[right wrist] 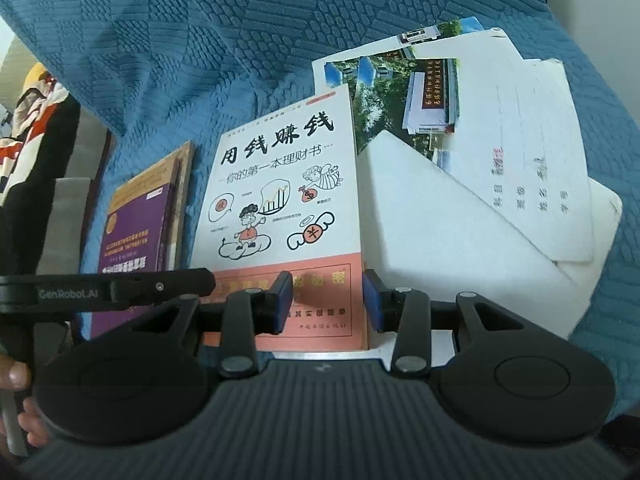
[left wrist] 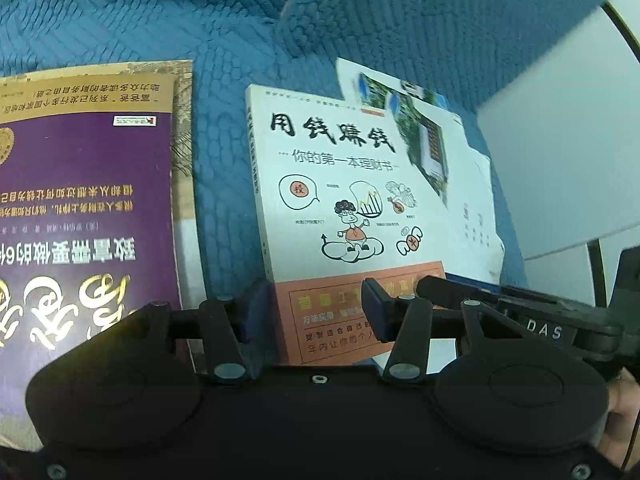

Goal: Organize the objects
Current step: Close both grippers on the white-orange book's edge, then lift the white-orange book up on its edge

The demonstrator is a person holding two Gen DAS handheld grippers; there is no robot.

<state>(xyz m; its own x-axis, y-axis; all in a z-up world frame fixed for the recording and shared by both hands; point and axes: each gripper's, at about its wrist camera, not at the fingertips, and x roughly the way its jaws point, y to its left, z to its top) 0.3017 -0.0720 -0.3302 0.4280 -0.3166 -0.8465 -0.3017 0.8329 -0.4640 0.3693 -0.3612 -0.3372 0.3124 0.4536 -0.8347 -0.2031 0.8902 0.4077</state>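
- Bedspread (left wrist: 120, 12), blue and quilted, carries everything; bed, not a bench.
- Purple book (left wrist: 80, 208) lies on a tan book (left wrist: 182, 120), left side, well apart from the rest.
- White cartoon-cover book (left wrist: 340, 200) sits in the middle, its right edge overlapping the loose papers (left wrist: 472, 200) and a photo leaflet (left wrist: 420, 128).
- Left hand-held gripper (left wrist: 316, 304): jaws partly apart over the orange band at that book's near end, nothing clamped that I can see.
- Right hand-held gripper (right wrist: 328, 300): same, jaws parted over the book's near right corner, not visibly pinching.
- Step, my guess: lift the white book off the papers. Best taken from the near edge with both sides level, so the sheets underneath don't drag or fan out.
- Count: three books, one photo leaflet, papers at least three sheets (overlap hides the exact number), two grippers.
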